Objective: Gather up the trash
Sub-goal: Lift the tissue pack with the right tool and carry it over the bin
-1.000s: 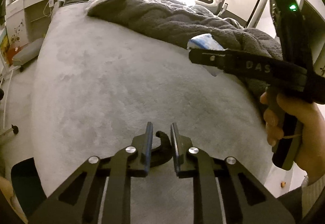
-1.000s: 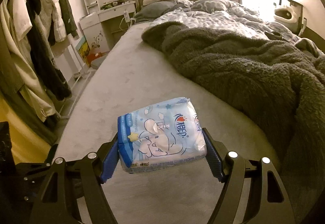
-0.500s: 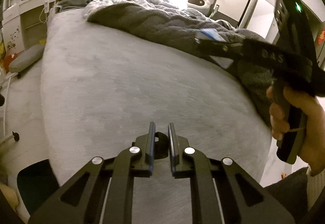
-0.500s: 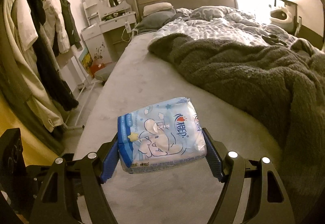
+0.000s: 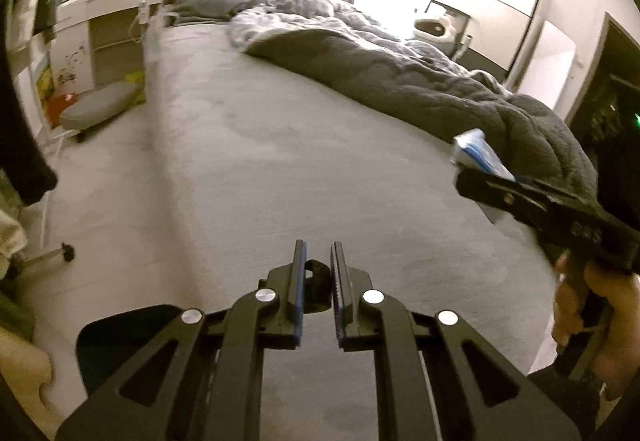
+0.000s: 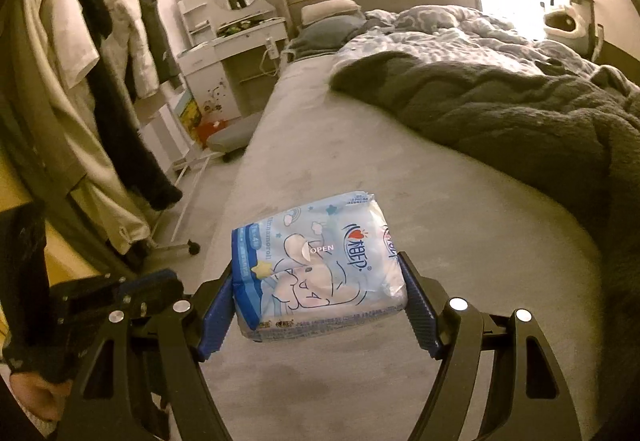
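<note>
My right gripper [image 6: 320, 305] clamps tissue pack [image 6: 316, 265], "OPEN" legible; my left gripper [image 5: 318, 265] closed, empty; left view shows only pack edge.

Both grippers have drawn back along the bed [image 5: 280, 161], the left gripper [image 5: 318, 265] with jaws narrowed onto nothing, the right gripper [image 6: 320, 281] shifted lower right in the left view.

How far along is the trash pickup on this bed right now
Done: the tissue pack is off the bed, clamped in the right gripper. In hand: carrying it. The left gripper is shut and empty. Left: dropping it in a bin; none shows in either view.
</note>
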Demonstrator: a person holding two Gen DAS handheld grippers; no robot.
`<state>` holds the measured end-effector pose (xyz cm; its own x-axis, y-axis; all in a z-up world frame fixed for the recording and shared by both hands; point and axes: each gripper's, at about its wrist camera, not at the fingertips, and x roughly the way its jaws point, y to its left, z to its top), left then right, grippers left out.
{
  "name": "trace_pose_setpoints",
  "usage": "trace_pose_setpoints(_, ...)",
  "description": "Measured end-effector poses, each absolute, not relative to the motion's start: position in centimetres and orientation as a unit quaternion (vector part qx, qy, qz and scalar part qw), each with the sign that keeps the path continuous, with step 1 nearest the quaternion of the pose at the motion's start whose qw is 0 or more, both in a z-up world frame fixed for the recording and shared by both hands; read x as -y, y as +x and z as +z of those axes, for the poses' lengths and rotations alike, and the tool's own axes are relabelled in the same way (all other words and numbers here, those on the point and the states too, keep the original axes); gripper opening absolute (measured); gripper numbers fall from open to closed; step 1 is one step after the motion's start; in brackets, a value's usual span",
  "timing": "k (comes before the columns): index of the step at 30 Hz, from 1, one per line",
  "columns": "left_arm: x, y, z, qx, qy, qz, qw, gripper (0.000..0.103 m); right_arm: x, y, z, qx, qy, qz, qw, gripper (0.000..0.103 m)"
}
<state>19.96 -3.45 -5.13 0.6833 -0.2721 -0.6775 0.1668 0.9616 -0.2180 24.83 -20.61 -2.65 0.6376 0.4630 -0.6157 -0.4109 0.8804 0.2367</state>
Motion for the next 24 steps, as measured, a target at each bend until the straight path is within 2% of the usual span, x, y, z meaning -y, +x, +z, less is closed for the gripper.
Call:
trace_pose_setpoints(15, -5.7, 17.9, -8.1, -0.403, -0.090, -0.034, 0.910, 0.013, 11.2, 20.8, -2.4, -0.344, 0.007, 0.296, 0.891, 0.075)
trace_pose_setpoints(24, -10.2, 17.3, -12.2, -0.445, -0.108, 0.021, 0.889, 0.013, 5.8, 19.9, -2.9, -0.350, -0.021, 0.338, 0.873, 0.075)
